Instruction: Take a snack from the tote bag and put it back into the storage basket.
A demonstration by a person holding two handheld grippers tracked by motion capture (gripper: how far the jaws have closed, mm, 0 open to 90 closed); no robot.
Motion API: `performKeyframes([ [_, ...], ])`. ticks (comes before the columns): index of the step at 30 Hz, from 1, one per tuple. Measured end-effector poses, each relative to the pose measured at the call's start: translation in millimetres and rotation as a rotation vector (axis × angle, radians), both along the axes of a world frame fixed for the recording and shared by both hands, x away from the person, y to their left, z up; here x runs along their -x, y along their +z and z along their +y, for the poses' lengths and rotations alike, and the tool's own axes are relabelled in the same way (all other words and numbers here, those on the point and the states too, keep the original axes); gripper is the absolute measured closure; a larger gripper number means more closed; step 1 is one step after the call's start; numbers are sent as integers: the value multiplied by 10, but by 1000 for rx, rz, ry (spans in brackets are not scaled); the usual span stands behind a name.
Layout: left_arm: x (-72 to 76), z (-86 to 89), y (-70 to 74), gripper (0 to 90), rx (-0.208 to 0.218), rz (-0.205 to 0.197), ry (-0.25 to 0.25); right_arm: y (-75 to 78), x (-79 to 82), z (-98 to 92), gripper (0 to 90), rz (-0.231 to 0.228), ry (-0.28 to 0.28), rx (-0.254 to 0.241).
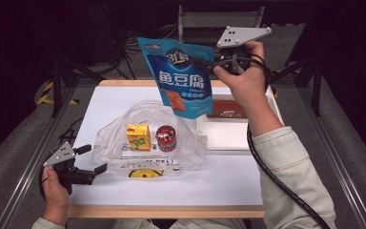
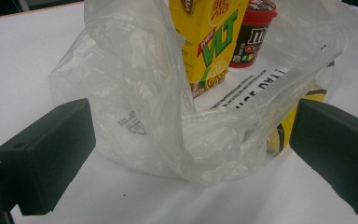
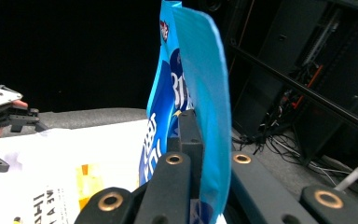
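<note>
Dangling from the clamped right gripper (image 1: 218, 64), the blue pouch (image 1: 181, 78) could slip. The left gripper (image 1: 91, 158) sits apart beside the plastic bag (image 1: 145, 138), whose limp mouth could block entry.

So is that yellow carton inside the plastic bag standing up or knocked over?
Upright. The carton stands on its base inside the bag, beside the red cup.

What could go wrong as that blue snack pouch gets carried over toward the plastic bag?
The right gripper pinches the blue pouch only at one edge, so the pouch hangs tilted and might slip or swing.

The plastic bag lies slumped, its mouth loose between the open jaws of the left gripper, which do not hold it; the pouch may catch on the film.

Lowering the pouch could also knock over the yellow drink carton or the red can inside.
</note>
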State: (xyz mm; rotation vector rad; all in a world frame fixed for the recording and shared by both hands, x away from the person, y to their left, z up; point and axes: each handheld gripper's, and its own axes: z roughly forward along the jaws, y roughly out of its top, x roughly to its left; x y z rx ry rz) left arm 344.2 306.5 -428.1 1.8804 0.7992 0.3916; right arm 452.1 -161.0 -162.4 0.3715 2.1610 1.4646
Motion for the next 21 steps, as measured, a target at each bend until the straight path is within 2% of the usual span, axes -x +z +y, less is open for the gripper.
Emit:
performKeyframes([
  [12, -3, -11, -9, 6, 1, 7, 0, -51, -26, -366, 895, 1, -55, -8],
  [21, -3, -9, -9, 6, 0, 6, 3, -89, -47, -556, 895, 11, -90, -5],
])
